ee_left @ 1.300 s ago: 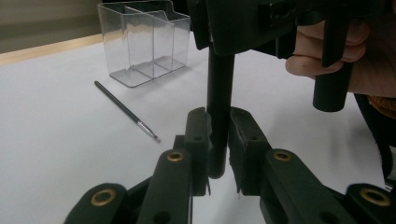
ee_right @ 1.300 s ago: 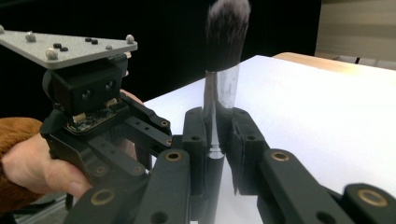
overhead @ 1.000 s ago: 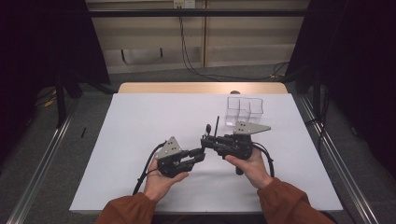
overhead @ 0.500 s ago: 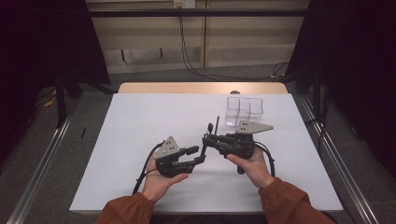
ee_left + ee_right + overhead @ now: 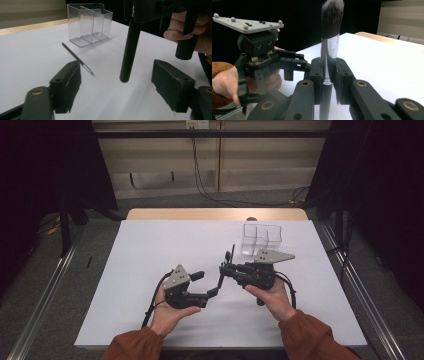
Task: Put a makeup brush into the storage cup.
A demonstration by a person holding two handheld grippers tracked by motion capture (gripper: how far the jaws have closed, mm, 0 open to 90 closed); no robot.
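White sheeting covers the table (image 5: 150,270), and we take the clear divided organizer (image 5: 261,239) toward its far right as our landmark. Just in front of that organizer, on the person's side, we see the right gripper (image 5: 223,266), held in the right hand (image 5: 270,295). Its jaws are clamped tight on a makeup brush (image 5: 329,50): the silver ferrule sits squeezed between the pads, dark bristles stand upright above them, and the black handle hangs straight down beneath.

Further from the organizer, to the left of that right gripper, we have the left gripper (image 5: 206,283) in the left hand (image 5: 167,312). Its jaws have just been opening and now stand well apart on either side of the brush's hanging handle (image 5: 130,47), neither pad touching it. The handle's tip hovers just above the white surface.

Between the left gripper and the organizer we spot a thin liner brush (image 5: 77,58) lying flat on the sheet, near the organizer's front wall but clear of it.
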